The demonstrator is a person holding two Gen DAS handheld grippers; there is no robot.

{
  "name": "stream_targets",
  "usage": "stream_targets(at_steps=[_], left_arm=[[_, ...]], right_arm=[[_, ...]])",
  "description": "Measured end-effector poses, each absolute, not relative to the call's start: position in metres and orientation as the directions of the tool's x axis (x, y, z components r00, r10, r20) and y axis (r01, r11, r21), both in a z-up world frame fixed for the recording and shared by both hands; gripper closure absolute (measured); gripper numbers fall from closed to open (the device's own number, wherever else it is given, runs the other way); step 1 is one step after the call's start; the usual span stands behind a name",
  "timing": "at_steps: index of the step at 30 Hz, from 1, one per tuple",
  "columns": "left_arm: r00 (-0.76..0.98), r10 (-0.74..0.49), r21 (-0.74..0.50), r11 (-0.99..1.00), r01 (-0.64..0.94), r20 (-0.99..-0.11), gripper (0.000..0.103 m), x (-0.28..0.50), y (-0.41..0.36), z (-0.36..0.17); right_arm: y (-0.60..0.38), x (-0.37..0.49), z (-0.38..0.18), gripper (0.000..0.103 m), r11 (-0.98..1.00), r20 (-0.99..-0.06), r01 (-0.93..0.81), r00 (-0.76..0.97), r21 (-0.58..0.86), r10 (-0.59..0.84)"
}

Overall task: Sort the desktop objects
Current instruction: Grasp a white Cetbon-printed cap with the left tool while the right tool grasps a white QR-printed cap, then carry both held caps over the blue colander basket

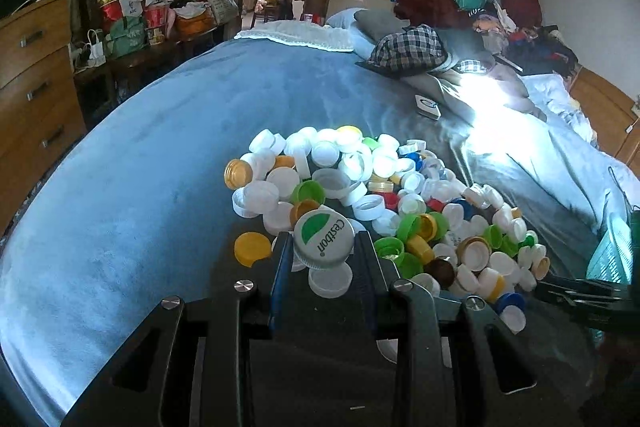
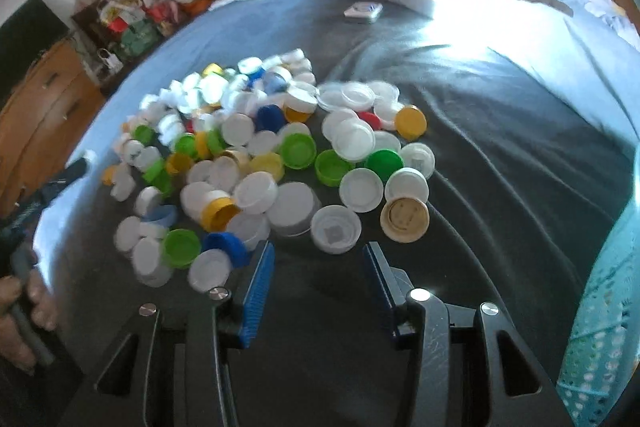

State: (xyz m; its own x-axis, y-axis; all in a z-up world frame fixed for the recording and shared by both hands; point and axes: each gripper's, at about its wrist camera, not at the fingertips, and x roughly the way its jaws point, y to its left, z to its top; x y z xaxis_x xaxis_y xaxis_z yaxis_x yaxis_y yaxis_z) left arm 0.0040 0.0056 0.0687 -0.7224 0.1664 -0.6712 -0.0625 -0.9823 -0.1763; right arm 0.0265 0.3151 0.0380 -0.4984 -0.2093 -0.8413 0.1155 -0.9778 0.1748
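Note:
A heap of bottle caps, mostly white with green, yellow and blue ones, lies on a dark cloth over the bed. My left gripper is shut on a white cap with a green Cestbon logo and holds it just above the heap's near edge. In the right wrist view the same heap spreads ahead and to the left. My right gripper hangs over the near edge of the caps, its blue pads apart and nothing between them. A white cap lies just beyond its tips.
A teal perforated basket stands at the right edge, also visible as the basket. A small white device lies beyond the caps. Pillows and a checked cloth sit further back. A wooden dresser stands left of the bed. A hand holds the left gripper.

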Motion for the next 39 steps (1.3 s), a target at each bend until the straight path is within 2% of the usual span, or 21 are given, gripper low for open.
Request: stream_targets(at_steps=[6, 7, 8, 9, 16, 28, 39], left_arm=[[-0.725, 0.173, -0.178, -0.982, -0.07, -0.667, 0.077, 0.012, 0.01, 0.079], [-0.723, 0.173, -0.175, -0.982, -0.073, -0.668, 0.077, 0.013, 0.012, 0.08], [-0.722, 0.173, -0.172, -0.982, -0.076, -0.67, 0.077, 0.015, 0.014, 0.081], [-0.718, 0.174, -0.167, -0.983, -0.081, -0.674, 0.077, 0.017, 0.018, 0.083], [-0.698, 0.143, -0.101, -0.99, -0.101, -0.702, 0.077, 0.034, 0.051, 0.097], [-0.721, 0.138, 0.031, -0.976, -0.216, -0.679, 0.077, 0.074, 0.136, 0.133], [-0.757, 0.093, 0.11, -0.971, -0.214, -0.647, 0.077, 0.08, 0.162, 0.157]], right_arm=[[0.314, 0.009, 0.019, 0.053, -0.981, -0.849, 0.114, -0.493, 0.154, -0.191], [0.314, 0.009, 0.017, 0.056, -0.981, -0.848, 0.114, -0.493, 0.159, -0.195], [0.315, 0.009, 0.014, 0.068, -0.98, -0.851, 0.114, -0.487, 0.162, -0.197], [0.315, 0.011, 0.013, 0.069, -0.982, -0.849, 0.113, -0.493, 0.153, -0.189], [0.316, 0.055, 0.06, 0.069, -0.99, -0.806, 0.105, -0.575, 0.094, -0.138], [0.306, 0.117, 0.158, 0.068, -0.99, -0.71, 0.137, -0.695, 0.023, -0.113], [0.315, 0.144, 0.188, 0.068, -0.99, -0.653, 0.139, -0.746, 0.037, -0.129]])
